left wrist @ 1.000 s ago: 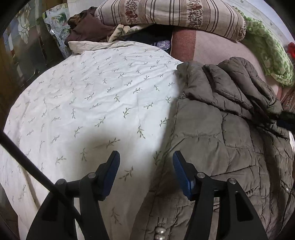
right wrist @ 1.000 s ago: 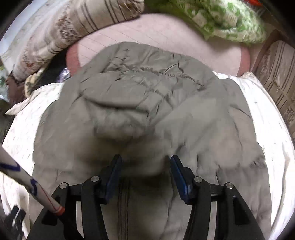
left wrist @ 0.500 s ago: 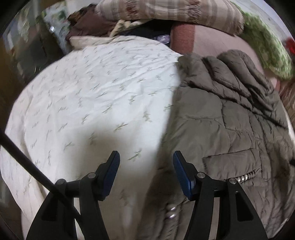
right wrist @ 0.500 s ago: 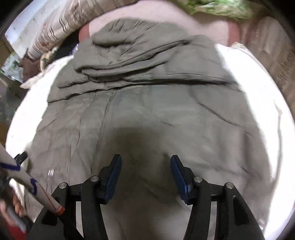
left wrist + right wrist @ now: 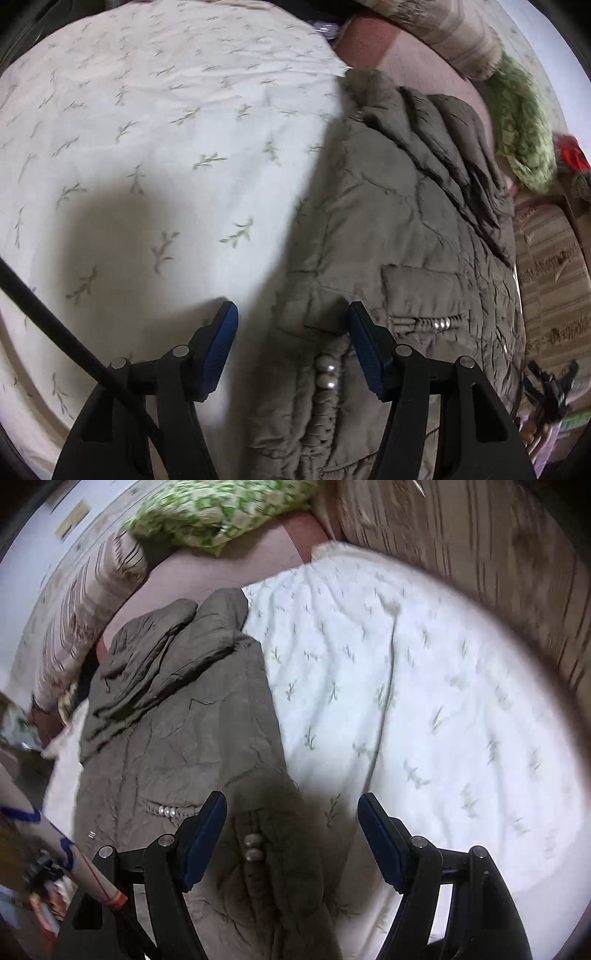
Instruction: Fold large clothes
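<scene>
Just one jacket [image 5: 399, 236], two gaping tools [image 5: 293, 332]

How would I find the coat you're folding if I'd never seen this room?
Look at the big white bedspread printed with little green sprigs. Lying on it is the coat, puffy, quilted and grey-brown. Unlike the striped pillow and the green patterned one at the head of the bed, it is plain-coloured, with shiny round snaps.

The quilted jacket [image 5: 406, 229] runs off the bottom edge in both wrist views, so its hem is unseen, while beyond the jacket the striped cushion [image 5: 480, 554] and green pillow [image 5: 221, 509] smear into motion blur, their patterns unreadable.
</scene>
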`<state>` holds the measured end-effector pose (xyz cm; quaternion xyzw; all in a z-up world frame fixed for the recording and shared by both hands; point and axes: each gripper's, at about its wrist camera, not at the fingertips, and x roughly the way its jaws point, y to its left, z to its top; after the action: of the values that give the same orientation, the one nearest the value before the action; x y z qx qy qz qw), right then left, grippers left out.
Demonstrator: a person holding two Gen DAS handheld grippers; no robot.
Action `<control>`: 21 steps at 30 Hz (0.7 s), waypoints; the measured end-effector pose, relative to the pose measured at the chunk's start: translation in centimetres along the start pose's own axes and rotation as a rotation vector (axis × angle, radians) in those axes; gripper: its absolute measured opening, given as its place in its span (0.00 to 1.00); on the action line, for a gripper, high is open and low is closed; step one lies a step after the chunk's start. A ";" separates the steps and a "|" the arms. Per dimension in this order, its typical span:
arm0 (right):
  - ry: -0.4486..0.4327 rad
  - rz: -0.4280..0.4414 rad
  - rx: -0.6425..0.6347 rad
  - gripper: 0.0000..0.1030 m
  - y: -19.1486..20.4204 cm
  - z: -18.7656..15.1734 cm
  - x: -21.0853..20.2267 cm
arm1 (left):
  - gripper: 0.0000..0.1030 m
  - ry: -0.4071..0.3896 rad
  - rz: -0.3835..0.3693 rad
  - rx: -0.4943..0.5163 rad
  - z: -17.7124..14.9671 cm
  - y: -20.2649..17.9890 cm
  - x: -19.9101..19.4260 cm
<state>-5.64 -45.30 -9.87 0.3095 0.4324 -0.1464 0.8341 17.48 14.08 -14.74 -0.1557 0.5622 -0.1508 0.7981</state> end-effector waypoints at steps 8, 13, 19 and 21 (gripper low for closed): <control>0.151 0.280 0.135 0.76 -1.3 -0.8 5.1 | 0.58 0.077 -0.140 0.057 -2.1 -1.2 -0.2; 0.138 0.393 0.231 0.76 -2.4 -1.2 5.4 | 0.58 0.075 -0.140 0.078 -2.9 -1.2 0.0; 0.202 0.401 0.150 0.74 -1.6 -2.9 5.0 | 0.58 0.065 -0.205 0.093 -3.6 -1.5 -1.0; 0.220 0.390 0.105 0.66 -1.1 -3.5 4.5 | 0.58 0.064 -0.219 0.087 -4.1 -1.3 -1.4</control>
<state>-5.82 -43.79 -15.48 0.4442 0.4446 0.0302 0.7772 13.05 13.11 -14.31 -0.1763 0.5598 -0.2662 0.7647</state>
